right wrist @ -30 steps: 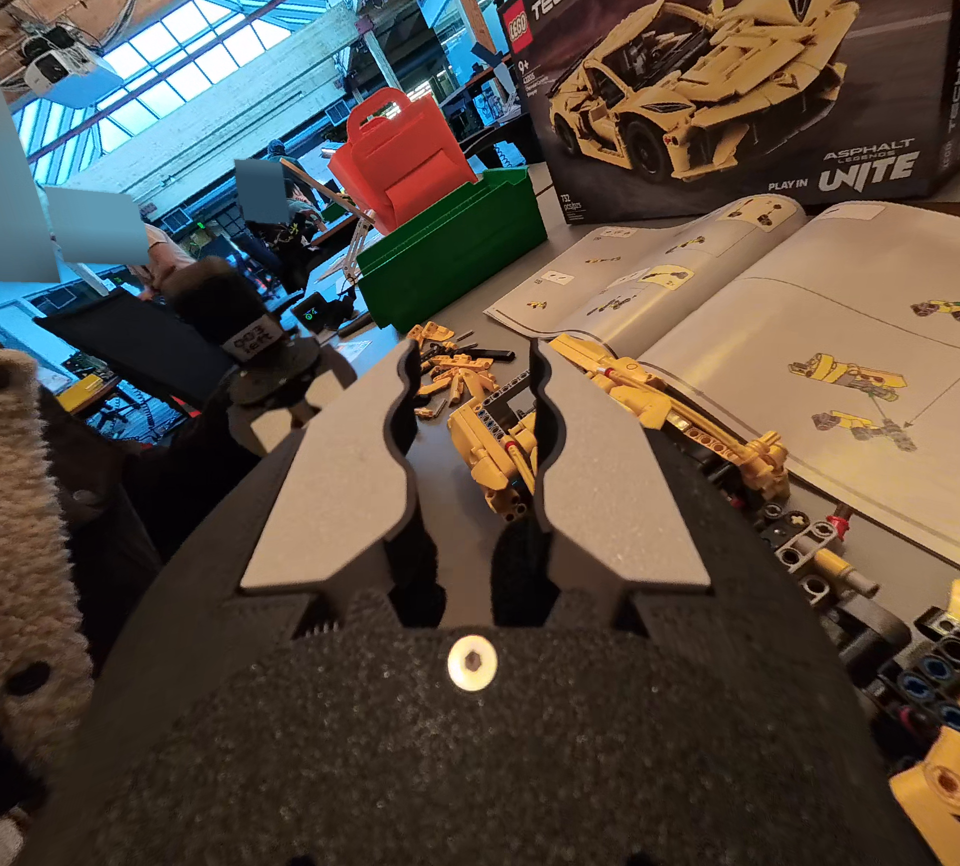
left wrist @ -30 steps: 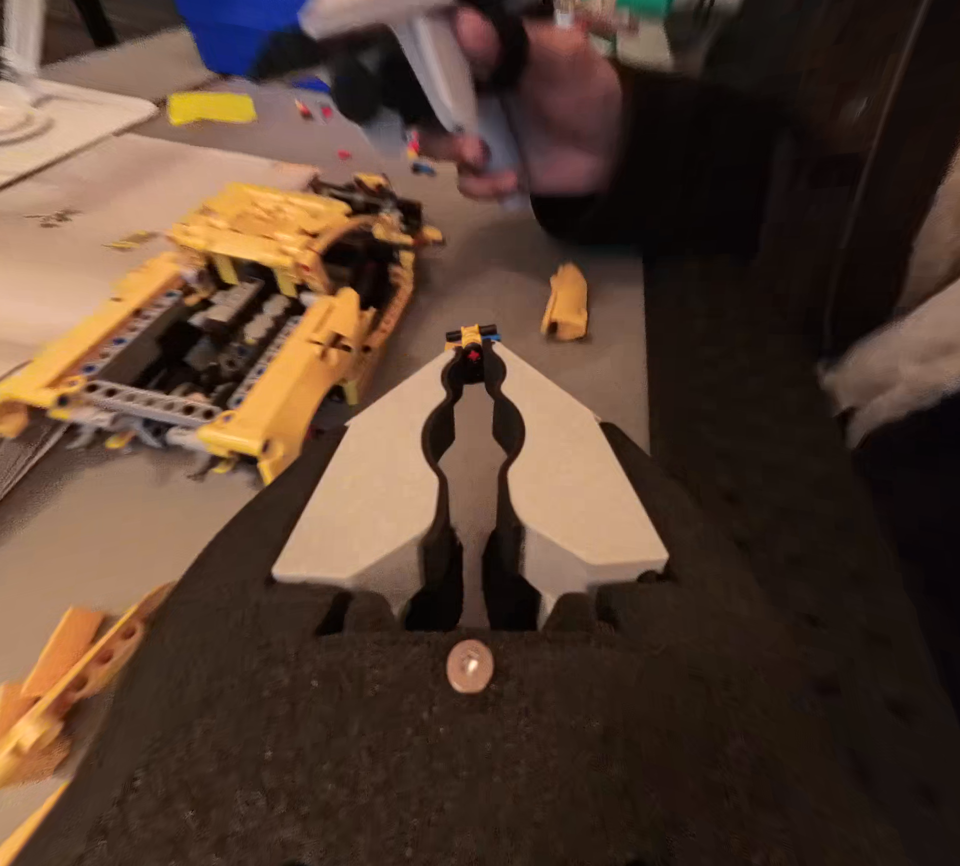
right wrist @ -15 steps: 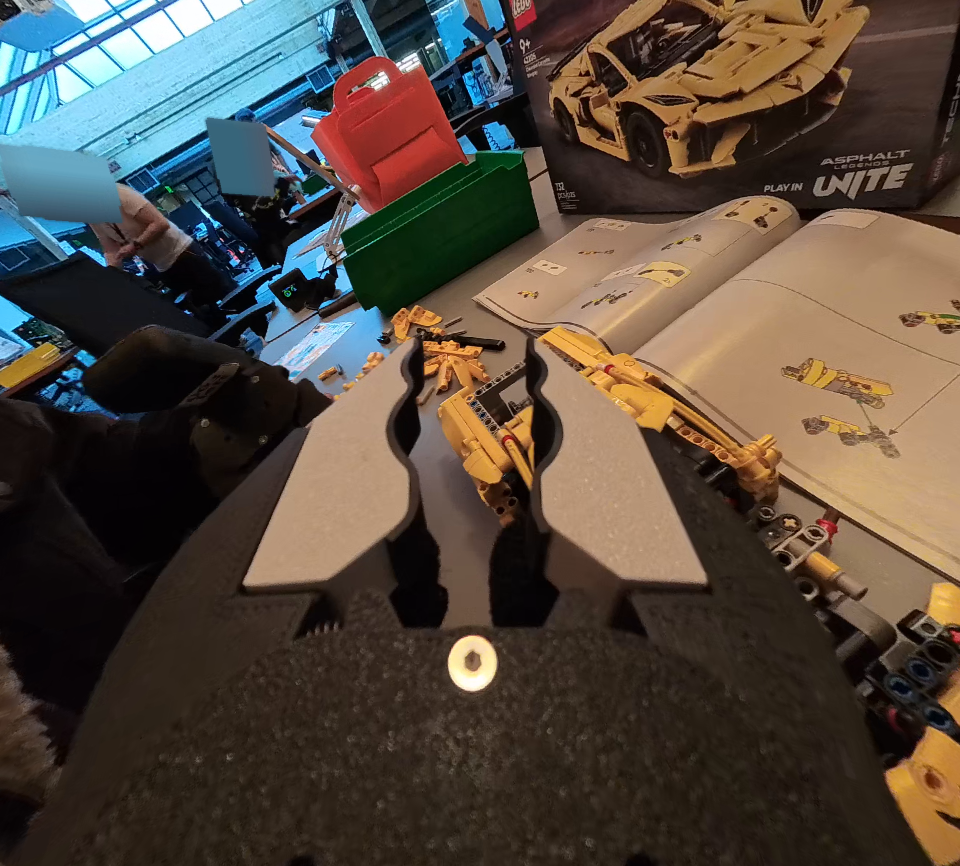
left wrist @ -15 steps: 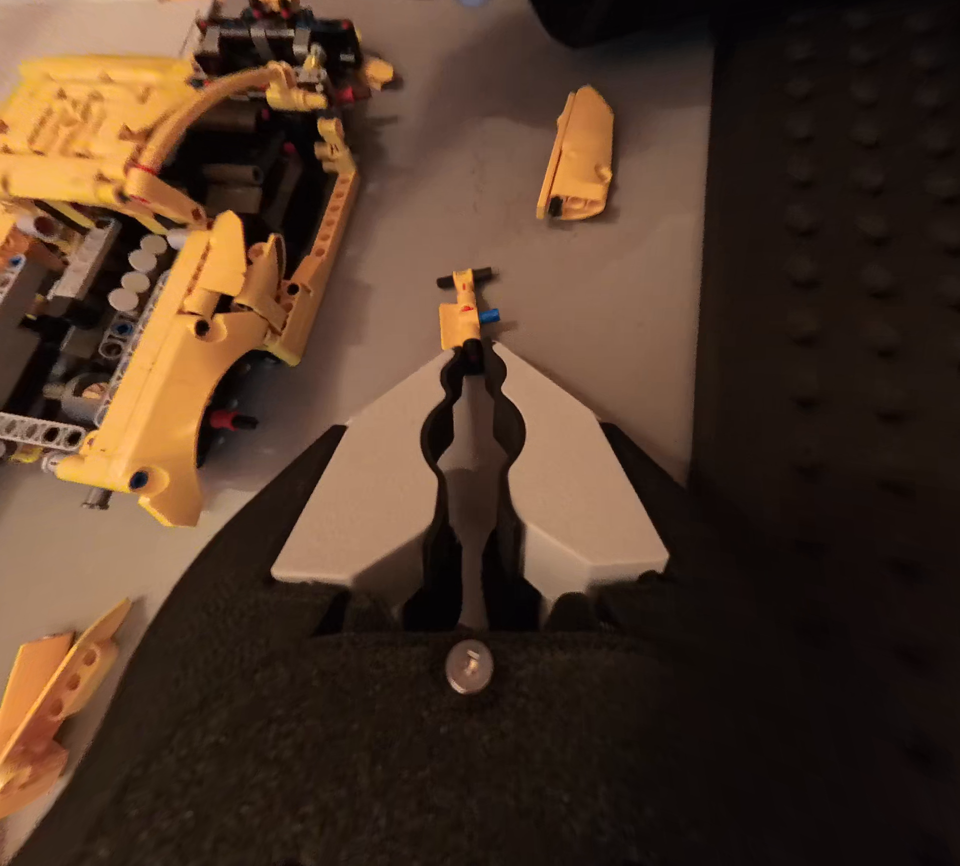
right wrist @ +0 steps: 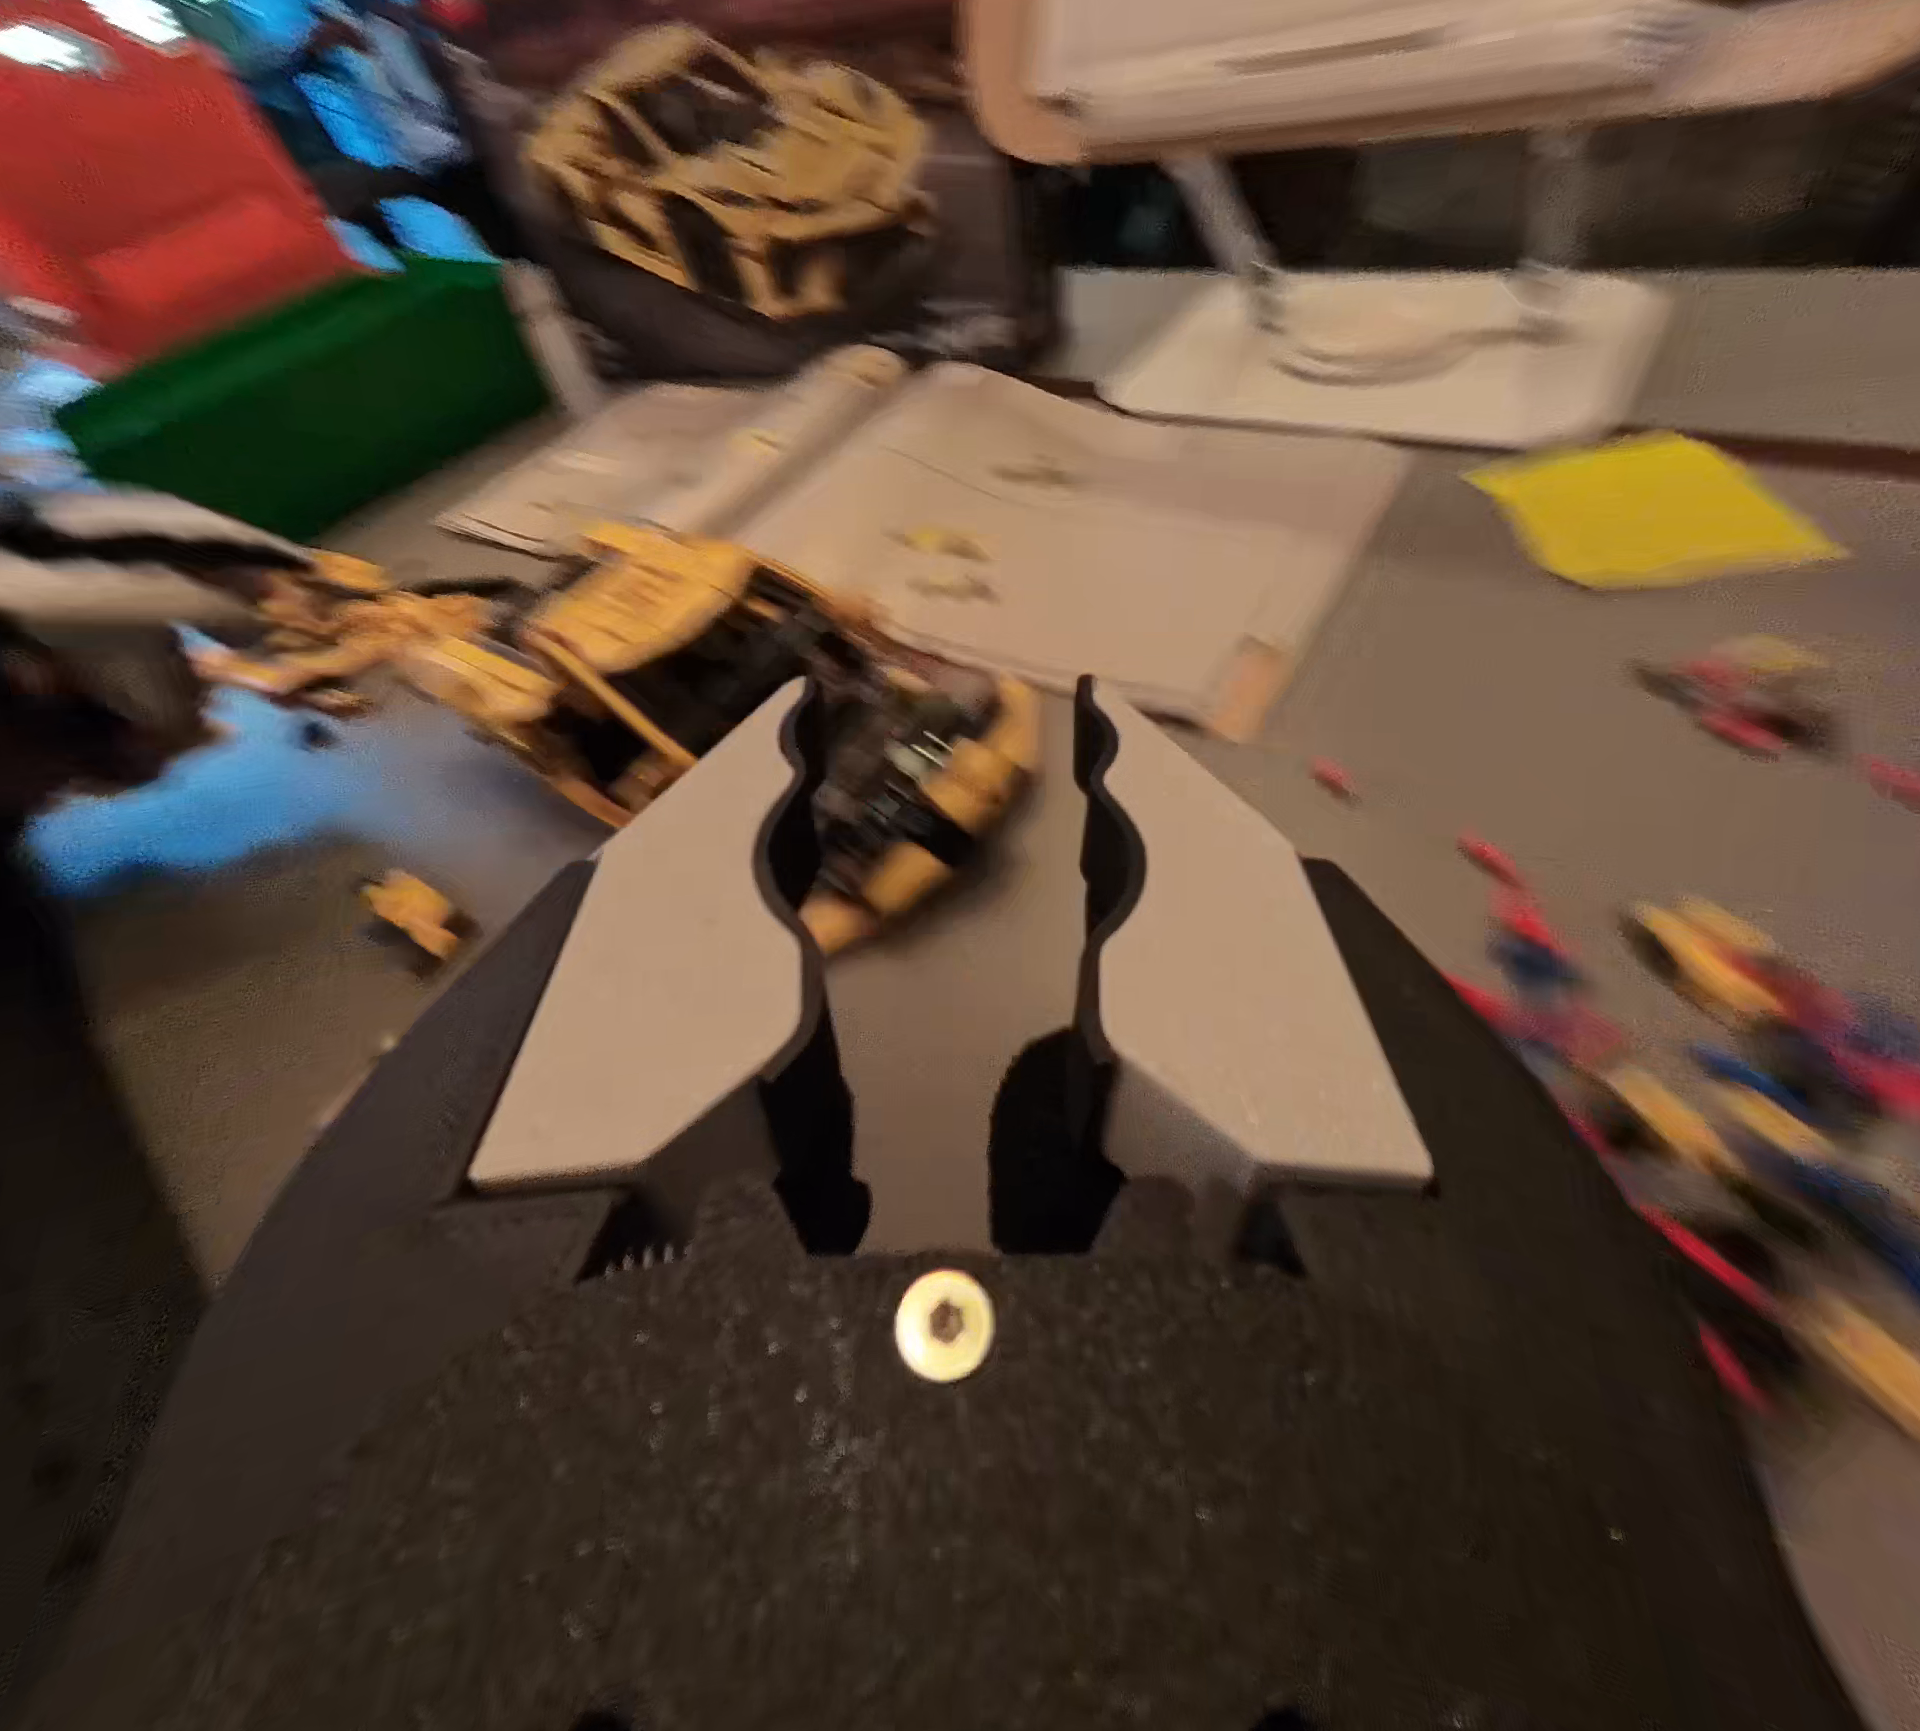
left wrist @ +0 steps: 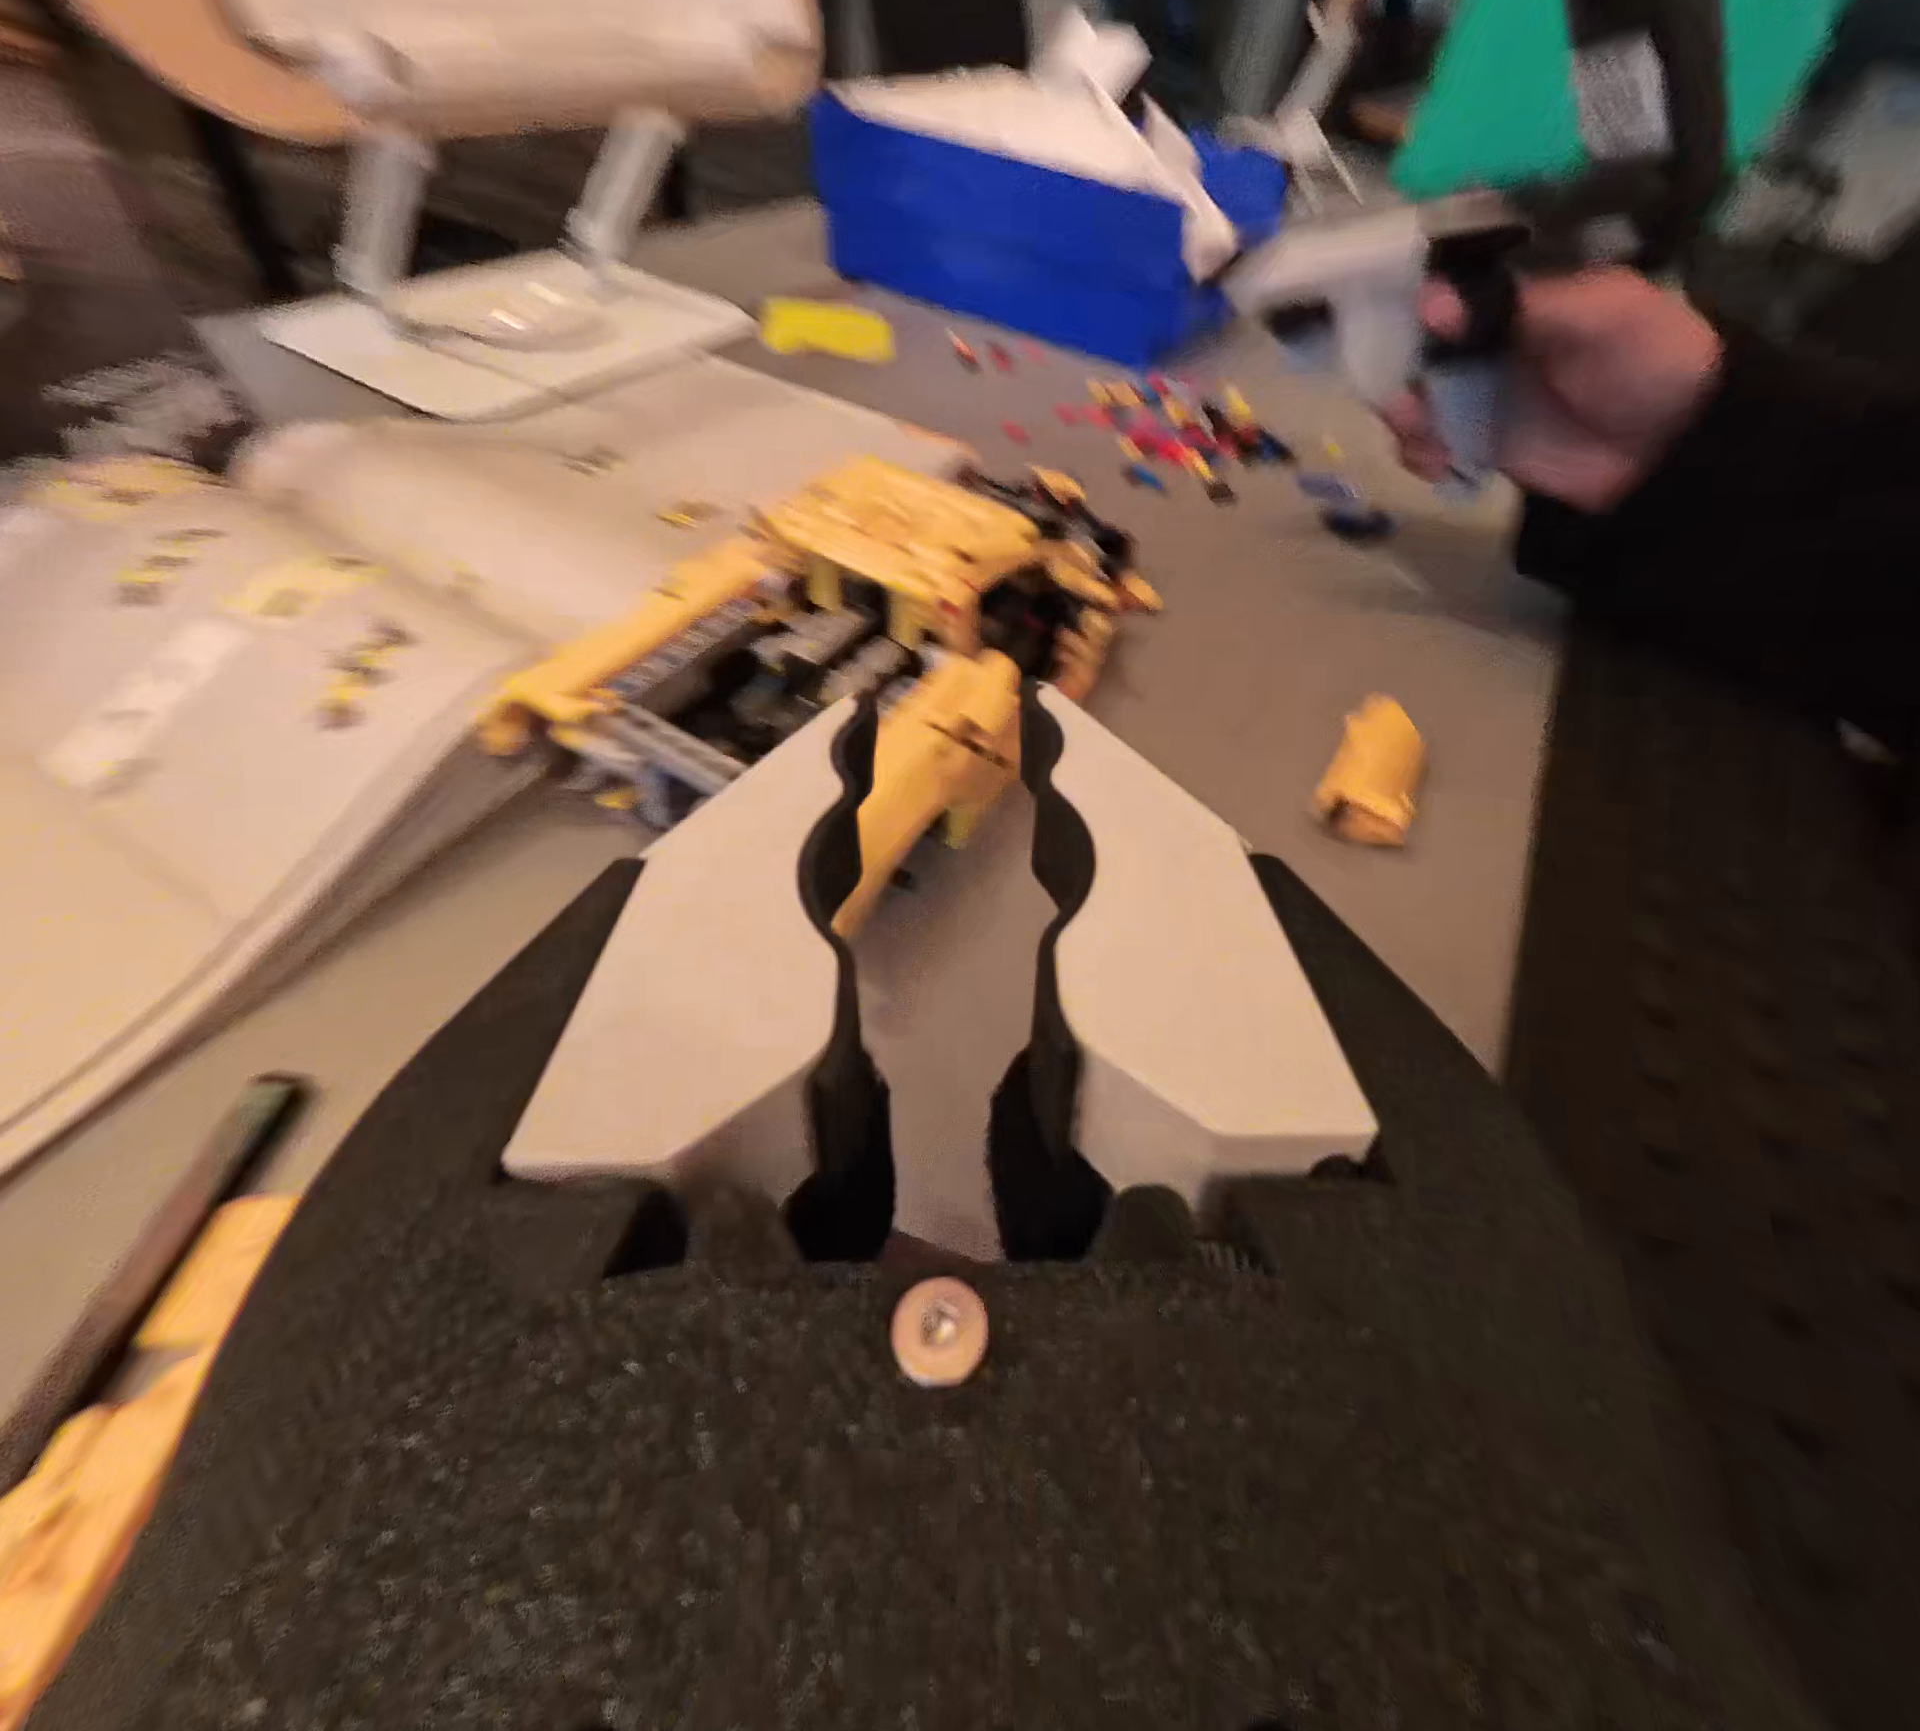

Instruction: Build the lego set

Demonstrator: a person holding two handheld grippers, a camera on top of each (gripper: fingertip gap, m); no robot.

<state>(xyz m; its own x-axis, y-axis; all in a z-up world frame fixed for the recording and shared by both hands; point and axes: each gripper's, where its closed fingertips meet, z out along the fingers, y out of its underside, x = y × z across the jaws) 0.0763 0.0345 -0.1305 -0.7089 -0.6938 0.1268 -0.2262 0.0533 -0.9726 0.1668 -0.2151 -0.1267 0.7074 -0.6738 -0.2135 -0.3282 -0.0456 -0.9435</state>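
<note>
With both the left gripper (left wrist: 940, 715) and right gripper (right wrist: 940, 705) spread empty, we should steady before approaching the yellow car (left wrist: 883, 611) at twelve o'clock.

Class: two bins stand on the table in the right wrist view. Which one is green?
The low bin at the left, beside the instruction booklet. The taller red one stands behind it.

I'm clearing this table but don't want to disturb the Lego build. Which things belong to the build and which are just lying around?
Part of the build:
- half-built yellow car
- open instruction booklet
- loose yellow panel
- scattered small pieces
- set box

Just lying around:
- blue bin
- green bin
- red bag
- white stand
</note>
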